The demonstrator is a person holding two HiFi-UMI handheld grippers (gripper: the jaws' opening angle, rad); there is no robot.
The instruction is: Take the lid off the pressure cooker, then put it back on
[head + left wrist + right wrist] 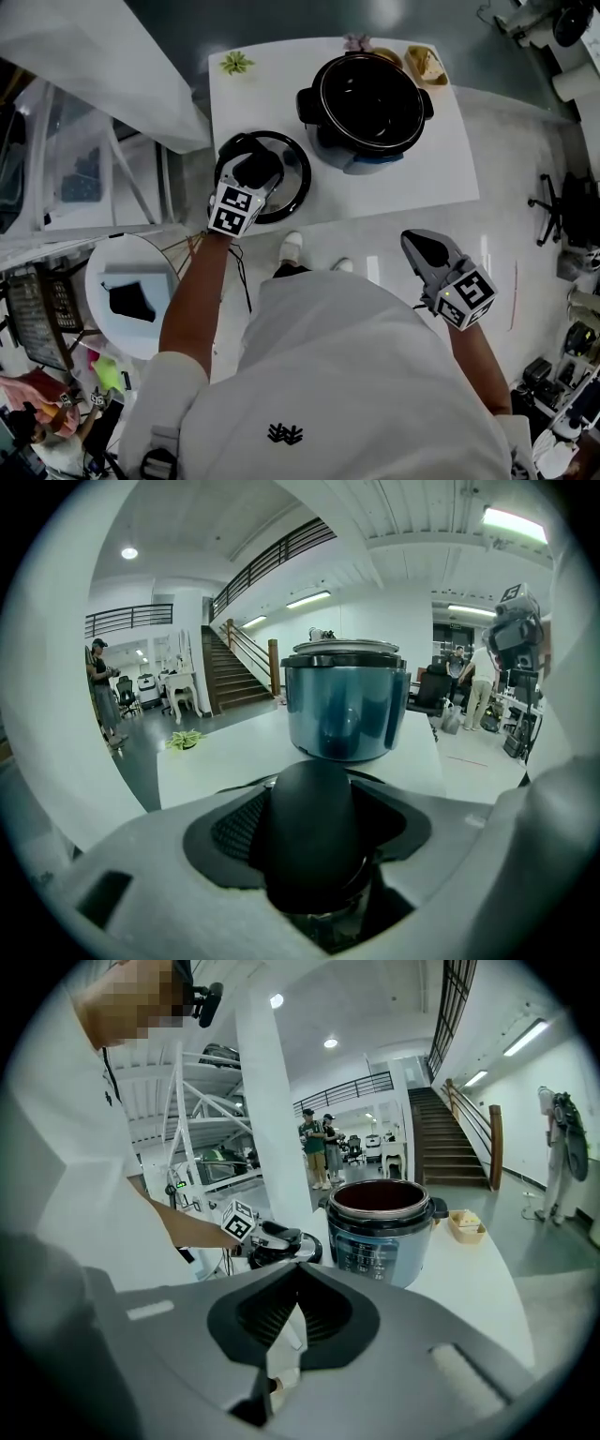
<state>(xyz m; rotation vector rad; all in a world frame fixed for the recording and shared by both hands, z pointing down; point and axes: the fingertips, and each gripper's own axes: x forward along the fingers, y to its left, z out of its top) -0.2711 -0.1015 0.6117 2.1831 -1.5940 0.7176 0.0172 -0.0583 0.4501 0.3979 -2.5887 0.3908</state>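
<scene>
The pressure cooker pot (367, 98) stands open on the white table (422, 169), its dark inside showing. Its round black-and-steel lid (292, 184) lies flat near the table's front left corner. My left gripper (255, 169) is over the lid, with its jaws shut on the lid's black handle (314, 827), which fills the gap between the pads. The pot (345, 705) rises just beyond it. My right gripper (417, 246) hangs off the table's front edge to the right, shut and holding nothing. From there the pot (384, 1227) and the lid (281, 1246) are both in sight.
A small green plant (236, 63) sits at the table's back left. A wooden tray (425, 64) with food is at the back right, behind the pot. A round white side table (131, 292) stands on the floor to my left. A white column (103, 66) rises left of the table.
</scene>
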